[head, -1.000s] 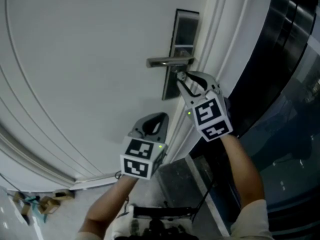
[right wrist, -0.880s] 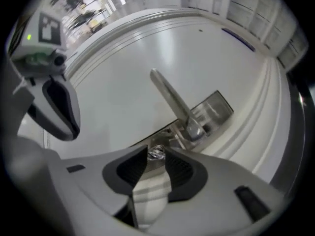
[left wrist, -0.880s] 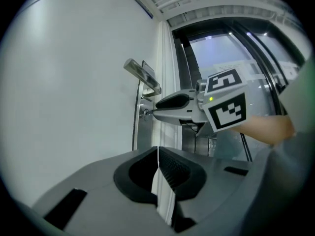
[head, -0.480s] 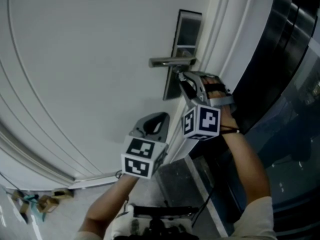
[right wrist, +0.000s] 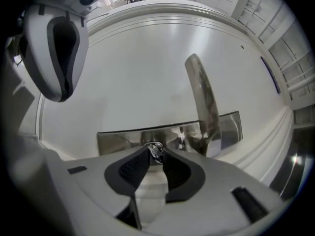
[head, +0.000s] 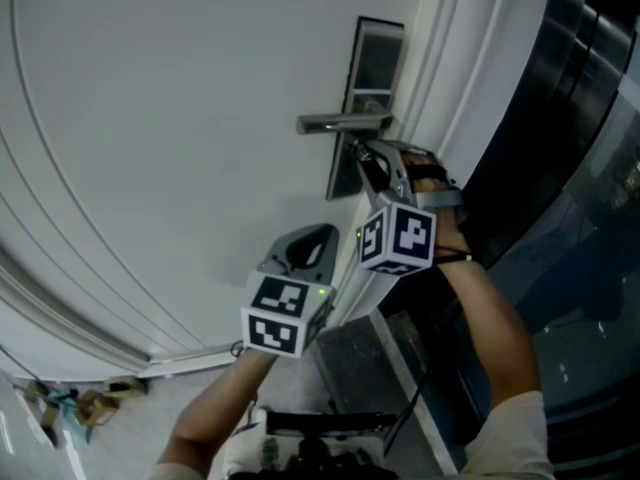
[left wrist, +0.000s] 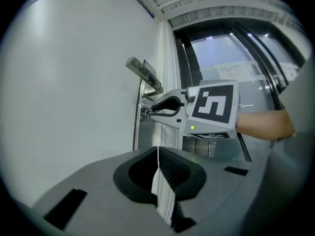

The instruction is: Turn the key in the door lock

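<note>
A steel lock plate (head: 366,88) with a lever handle (head: 338,123) sits on the white door (head: 180,138). Just under the handle, my right gripper (head: 362,155) points at the plate; its jaws have just been closing, with the small key (right wrist: 157,147) between the fingertips. In the right gripper view the right gripper (right wrist: 153,154) pinches the key's head against the plate (right wrist: 118,137), beside the handle (right wrist: 203,102). My left gripper (head: 315,236) hangs lower and to the left, off the door, shut and empty (left wrist: 157,151). From there I see the right gripper (left wrist: 149,113) at the lock.
White door-frame mouldings (head: 440,88) run along the right of the lock, with dark glass panels (head: 570,168) beyond them. A grey stone threshold (head: 350,358) lies below. Bits of debris (head: 70,403) lie on the floor at the lower left.
My right gripper has rolled about its own axis at the lock, so its marker cube shows other faces. The left gripper has not moved.
</note>
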The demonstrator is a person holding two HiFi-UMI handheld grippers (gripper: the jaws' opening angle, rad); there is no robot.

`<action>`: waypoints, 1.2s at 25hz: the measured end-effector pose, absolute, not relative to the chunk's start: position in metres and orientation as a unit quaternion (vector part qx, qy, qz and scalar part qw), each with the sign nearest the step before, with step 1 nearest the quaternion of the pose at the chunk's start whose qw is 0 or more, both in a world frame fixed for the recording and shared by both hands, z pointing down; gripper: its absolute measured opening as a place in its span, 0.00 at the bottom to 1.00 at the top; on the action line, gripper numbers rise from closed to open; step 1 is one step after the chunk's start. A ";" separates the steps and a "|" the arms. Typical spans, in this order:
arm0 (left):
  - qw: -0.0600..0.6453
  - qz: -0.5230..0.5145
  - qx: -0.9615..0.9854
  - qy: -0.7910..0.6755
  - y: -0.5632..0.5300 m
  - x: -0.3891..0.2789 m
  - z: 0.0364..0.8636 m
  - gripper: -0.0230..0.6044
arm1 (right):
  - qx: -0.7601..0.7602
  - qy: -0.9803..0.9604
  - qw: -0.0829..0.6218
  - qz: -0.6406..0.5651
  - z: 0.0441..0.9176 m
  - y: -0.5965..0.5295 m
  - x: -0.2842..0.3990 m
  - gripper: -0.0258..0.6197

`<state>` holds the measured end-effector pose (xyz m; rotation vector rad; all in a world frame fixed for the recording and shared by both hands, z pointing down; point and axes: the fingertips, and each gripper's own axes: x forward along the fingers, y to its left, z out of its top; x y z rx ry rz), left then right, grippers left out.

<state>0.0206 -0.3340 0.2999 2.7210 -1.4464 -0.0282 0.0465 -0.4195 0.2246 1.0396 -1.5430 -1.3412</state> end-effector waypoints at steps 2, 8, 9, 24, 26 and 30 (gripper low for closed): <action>0.032 -0.009 0.882 -0.469 -0.334 0.020 0.301 0.06 | 0.420 -0.631 0.401 -0.514 0.223 -0.420 0.047 0.19; 0.031 -0.008 0.882 -0.470 -0.333 0.019 0.301 0.06 | 0.445 -0.683 0.370 -0.446 0.222 -0.420 0.048 0.19; 0.031 -0.008 0.882 -0.470 -0.333 0.019 0.301 0.06 | 0.449 -0.693 0.363 -0.431 0.221 -0.420 0.048 0.19; 0.031 -0.008 0.883 -0.469 -0.332 0.020 0.301 0.06 | 0.492 -0.796 0.252 -0.247 0.215 -0.421 0.049 0.19; 0.031 -0.008 0.883 -0.469 -0.331 0.020 0.301 0.06 | 0.498 -0.804 0.238 -0.224 0.214 -0.421 0.050 0.19; 0.031 -0.008 0.882 -0.470 -0.331 0.019 0.301 0.06 | 0.502 -0.825 0.200 -0.165 0.213 -0.422 0.052 0.19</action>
